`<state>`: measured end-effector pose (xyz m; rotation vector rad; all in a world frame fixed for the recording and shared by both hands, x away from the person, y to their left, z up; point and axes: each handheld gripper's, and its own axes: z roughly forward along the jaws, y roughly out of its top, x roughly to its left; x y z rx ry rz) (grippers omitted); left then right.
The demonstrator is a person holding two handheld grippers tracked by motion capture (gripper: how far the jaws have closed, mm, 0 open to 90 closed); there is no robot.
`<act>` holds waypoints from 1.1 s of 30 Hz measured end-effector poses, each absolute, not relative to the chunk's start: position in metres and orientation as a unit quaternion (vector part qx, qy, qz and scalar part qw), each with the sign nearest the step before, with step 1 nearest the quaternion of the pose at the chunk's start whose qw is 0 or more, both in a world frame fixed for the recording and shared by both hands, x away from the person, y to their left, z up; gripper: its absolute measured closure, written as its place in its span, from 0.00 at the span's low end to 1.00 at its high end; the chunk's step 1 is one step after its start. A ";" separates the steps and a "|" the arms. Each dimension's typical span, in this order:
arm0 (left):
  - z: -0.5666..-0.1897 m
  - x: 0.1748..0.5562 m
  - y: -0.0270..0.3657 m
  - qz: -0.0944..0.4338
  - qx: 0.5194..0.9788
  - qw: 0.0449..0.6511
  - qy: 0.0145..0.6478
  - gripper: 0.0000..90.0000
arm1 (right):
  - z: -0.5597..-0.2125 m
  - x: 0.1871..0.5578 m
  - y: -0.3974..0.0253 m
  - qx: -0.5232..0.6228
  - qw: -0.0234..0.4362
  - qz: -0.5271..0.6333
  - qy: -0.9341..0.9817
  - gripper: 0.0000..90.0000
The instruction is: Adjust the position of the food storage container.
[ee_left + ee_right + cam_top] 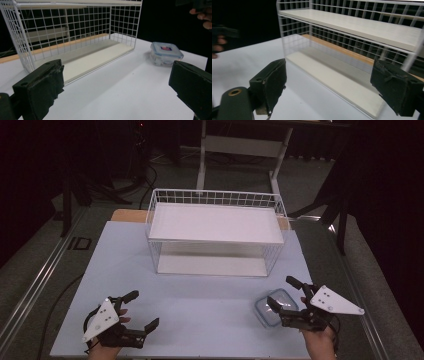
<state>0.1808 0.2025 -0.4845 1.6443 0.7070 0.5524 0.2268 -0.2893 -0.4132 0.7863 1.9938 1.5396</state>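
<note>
Currently, two hand-held grippers are seen low over a pale blue table (200,310) in the high view. The left gripper (140,310) is held near the table's near-left corner, its jaws spread wide with nothing between them. The right gripper (285,292) is held at the near-right, its jaws likewise parted and empty, one jaw lying over the edge of a small clear lidded container (274,308) as seen from above; whether it touches cannot be told. The container rests on the table, just beside the right gripper and in front of the right end of a white wire rack (215,232). In the left gripper view the container (165,53) is seen closed, with a blue-rimmed lid, well apart from the rack (75,37). The rack is seen to stand at the table's far middle, with an upper and a lower white shelf.
</note>
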 end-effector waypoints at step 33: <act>-0.484 0.180 0.200 0.231 0.710 0.593 0.301 0.01 | -0.477 0.295 -0.367 0.405 0.239 0.445 0.762 0.82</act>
